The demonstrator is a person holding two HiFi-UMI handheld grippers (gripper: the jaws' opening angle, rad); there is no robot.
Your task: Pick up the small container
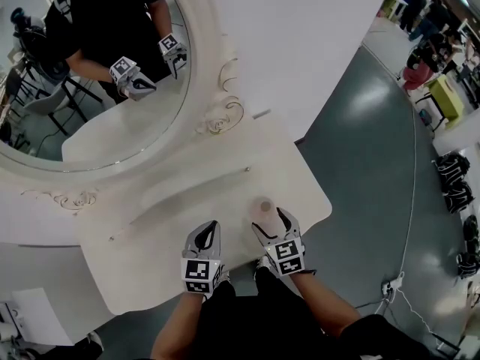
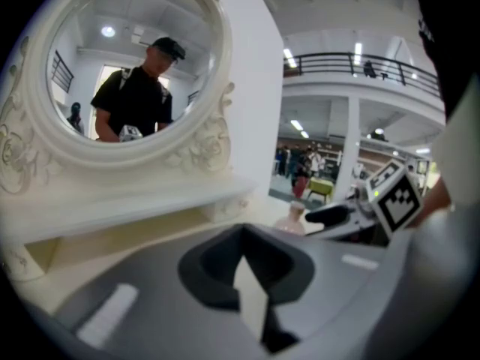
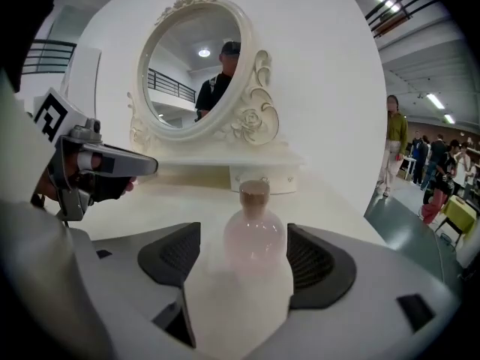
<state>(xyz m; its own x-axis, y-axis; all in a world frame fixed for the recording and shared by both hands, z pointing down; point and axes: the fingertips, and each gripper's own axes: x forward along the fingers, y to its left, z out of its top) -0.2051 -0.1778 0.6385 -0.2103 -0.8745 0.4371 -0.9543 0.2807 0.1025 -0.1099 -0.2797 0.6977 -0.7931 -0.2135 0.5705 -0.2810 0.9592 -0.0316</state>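
Pale pink, brown-stoppered small container (image 1: 264,207) upright on cream vanity top (image 1: 304,190), between right gripper's (image 1: 268,222) wide-spread pads, not clamped. In head view, at its 8 o'clock, left gripper (image 1: 208,235), pinched together, empty. At 10 o'clock, ornate mirror (image 1: 204,73).

Bottle (image 3: 255,235) frosted pale pink, translucent, looks like glass; stopper (image 3: 254,193) cork-like, rough. Table (image 1: 150,268) smooth matt cream paint. Mirror (image 1: 97,118) glossy glass, carved cream frame (image 1: 214,66). Floor (image 1: 367,141) shiny grey. Right gripper (image 3: 255,257) smooth grey plastic, pads (image 3: 319,257) black, ribbed, matt.
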